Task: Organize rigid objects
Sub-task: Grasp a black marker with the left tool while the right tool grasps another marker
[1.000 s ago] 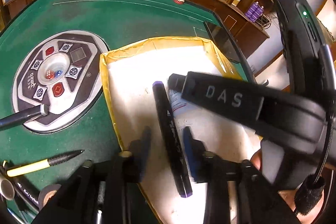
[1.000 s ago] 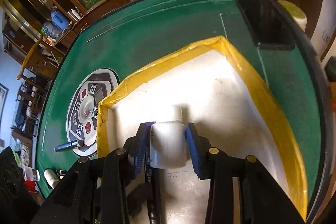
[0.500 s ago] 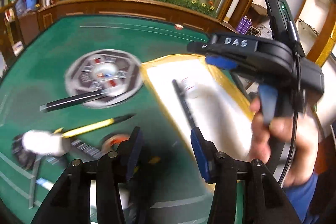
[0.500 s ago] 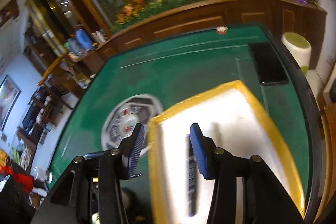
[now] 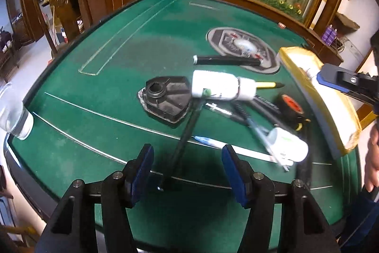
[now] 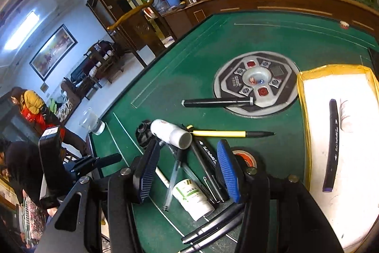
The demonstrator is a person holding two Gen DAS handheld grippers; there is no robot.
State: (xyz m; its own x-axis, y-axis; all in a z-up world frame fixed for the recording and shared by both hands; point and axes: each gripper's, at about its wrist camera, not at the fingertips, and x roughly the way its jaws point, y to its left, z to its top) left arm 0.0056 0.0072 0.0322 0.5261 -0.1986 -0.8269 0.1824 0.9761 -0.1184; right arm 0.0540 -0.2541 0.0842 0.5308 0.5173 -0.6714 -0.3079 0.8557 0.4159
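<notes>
Green felt covers the table [image 5: 99, 115], with wooden cabinets and a painted garden panel behind it. At the far left edge a clear cup [image 5: 14, 119] is seen, then a flat black part [image 5: 167, 98], then the heap still to be sorted, and at the right the yellow-rimmed tray [image 6: 302, 96].

The left gripper [image 5: 187, 168] is held released above a thin black pen [image 5: 182, 144]; its jaws have just been opening and nothing is pressed between them. The right gripper [image 6: 187, 171] is likewise released, its jaws also just opened, over the middle of the heap with a clear pen [image 6: 171, 181] below it.

For the next pick, one item lying free of the others should be chosen, judged best the thin black pen for the left side. The jaws should be set across its shaft, not along it, and lowered squarely so neighbours are not dragged.

Counted in the heap: two white bottles [image 5: 221, 88] [image 6: 194, 199], one yellow pen [image 6: 227, 133], one roll of tape [image 6: 246, 159], one marker [image 6: 216, 103] resting on the round centre panel [image 6: 255, 84]. In the tray one black marker [image 6: 331, 146] and one white bottle [image 6: 346, 115] are already laid.
</notes>
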